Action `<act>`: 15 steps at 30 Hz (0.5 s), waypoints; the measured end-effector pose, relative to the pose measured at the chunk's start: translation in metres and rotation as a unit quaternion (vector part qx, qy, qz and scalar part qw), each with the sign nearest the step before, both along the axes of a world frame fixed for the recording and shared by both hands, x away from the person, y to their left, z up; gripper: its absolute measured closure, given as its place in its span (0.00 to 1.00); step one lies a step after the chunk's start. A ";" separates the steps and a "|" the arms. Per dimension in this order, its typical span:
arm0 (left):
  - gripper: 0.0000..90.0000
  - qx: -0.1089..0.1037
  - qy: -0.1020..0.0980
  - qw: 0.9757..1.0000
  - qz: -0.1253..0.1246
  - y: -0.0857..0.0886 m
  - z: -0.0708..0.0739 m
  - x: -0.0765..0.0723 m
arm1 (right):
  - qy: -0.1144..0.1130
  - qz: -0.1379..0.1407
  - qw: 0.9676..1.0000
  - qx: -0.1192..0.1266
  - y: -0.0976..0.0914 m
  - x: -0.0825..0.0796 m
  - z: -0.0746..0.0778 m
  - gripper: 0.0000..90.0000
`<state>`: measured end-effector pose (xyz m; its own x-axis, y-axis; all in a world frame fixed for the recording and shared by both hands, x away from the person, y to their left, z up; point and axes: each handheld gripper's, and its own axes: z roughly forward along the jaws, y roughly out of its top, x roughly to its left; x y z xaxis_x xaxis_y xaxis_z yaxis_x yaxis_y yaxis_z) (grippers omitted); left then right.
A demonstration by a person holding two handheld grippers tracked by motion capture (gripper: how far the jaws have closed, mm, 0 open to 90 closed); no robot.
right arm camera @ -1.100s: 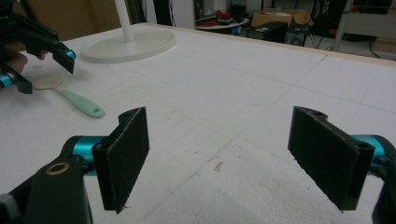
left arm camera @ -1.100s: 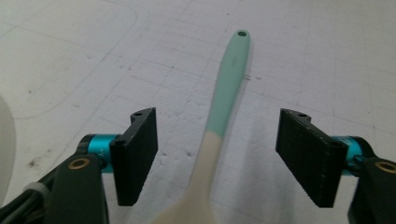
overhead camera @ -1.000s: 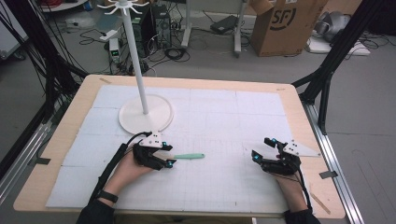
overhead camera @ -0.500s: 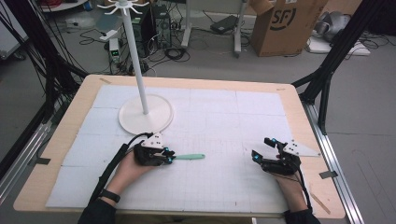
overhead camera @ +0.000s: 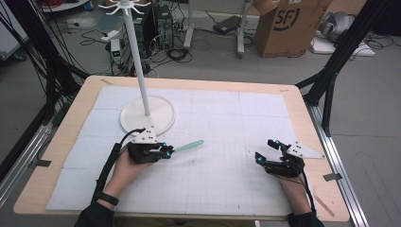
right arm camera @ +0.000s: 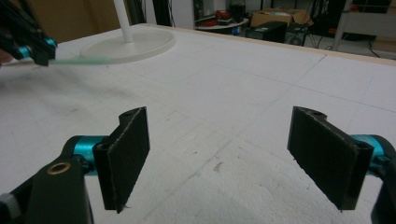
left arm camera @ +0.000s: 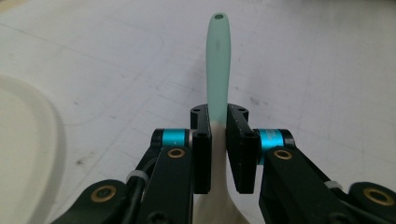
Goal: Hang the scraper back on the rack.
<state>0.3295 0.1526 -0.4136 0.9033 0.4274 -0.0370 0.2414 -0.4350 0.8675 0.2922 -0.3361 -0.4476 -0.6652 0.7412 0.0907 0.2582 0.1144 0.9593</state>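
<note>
So the big change: the left gripper (overhead camera: pixel 166 151) has its jaws freshly closed, and they're now clamped on the mint-green spatula (overhead camera: pixel 188 146), which a second ago was lying flat on the table with the jaws set wide around its near end. In the left gripper view the two black pads are seen pressed against the narrow neck of the spatula (left arm camera: pixel 218 60), with the handle and its small hanging hole pointed away and the paler blade end tucked under the gripper. From the high view the handle is angled up a bit toward the far edge rather than laid flat as before, so it looks like the tool has been picked up off the white grid mat (overhead camera: pixel 227 123), or is just being lifted. That probably means the grasp step is done and the carry comes next, most likely toward the white hook stand (overhead camera: pixel 137 52) set near the far left corner, its round base (overhead camera: pixel 148 115) just beyond the left hand.

The right gripper (overhead camera: pixel 272 153) is parked near the right edge, jaws spread wide with nothing between them, same spot as earlier.

Containers: none are found on the table. The stand's base is bare, and nothing can be made out hung on its top hooks
</note>
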 end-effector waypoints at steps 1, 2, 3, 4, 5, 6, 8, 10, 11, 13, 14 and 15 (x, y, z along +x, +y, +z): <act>0.90 0.000 -0.004 1.000 0.005 0.004 0.005 -0.001 | 0.000 0.000 1.000 0.000 0.000 0.000 0.000 0.23; 0.90 0.001 -0.009 1.000 0.012 0.008 0.010 -0.003 | 0.000 0.000 1.000 0.000 0.000 0.000 0.000 0.23; 0.90 0.000 -0.011 1.000 0.019 0.012 0.016 -0.004 | 0.000 0.000 1.000 0.000 0.000 0.000 0.000 0.23; 0.90 0.001 -0.011 1.000 0.025 0.017 0.022 -0.005 | -0.001 0.000 1.000 0.000 0.000 0.000 0.000 0.23; 0.90 -0.003 -0.010 0.999 0.034 0.021 0.028 -0.006 | -0.001 0.000 1.000 0.000 0.000 0.000 0.000 0.23; 0.90 -0.003 -0.013 0.999 0.040 0.026 0.034 -0.007 | -0.001 0.000 1.000 0.000 0.000 0.000 0.000 0.23; 0.90 -0.015 -0.014 0.998 0.054 0.036 0.047 -0.008 | 0.001 0.000 1.000 0.000 0.000 0.000 0.000 0.23; 0.90 -0.019 -0.017 0.997 0.068 0.047 0.061 -0.009 | -0.002 -0.001 1.000 0.000 -0.001 0.001 0.000 0.23; 0.90 -0.021 -0.019 0.997 0.076 0.052 0.068 -0.010 | -0.002 -0.001 1.000 0.000 -0.001 0.001 0.000 0.23; 0.90 -0.025 -0.023 0.995 0.090 0.064 0.083 -0.011 | 0.001 0.000 1.000 0.001 -0.001 0.000 0.000 0.23; 0.90 -0.031 -0.024 0.994 0.098 0.070 0.090 -0.012 | 0.001 0.000 1.000 0.001 0.000 0.000 0.000 0.23; 0.90 -0.036 -0.025 0.993 0.106 0.077 0.098 -0.013 | 0.000 -0.001 1.000 0.000 -0.001 0.001 0.000 0.23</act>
<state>0.3168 0.2292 -0.3157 0.7952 0.6055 -0.0313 0.2757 -0.3151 0.9082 0.2928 -0.3368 -0.4478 -0.6640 0.7421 0.0914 0.2585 0.1131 0.9594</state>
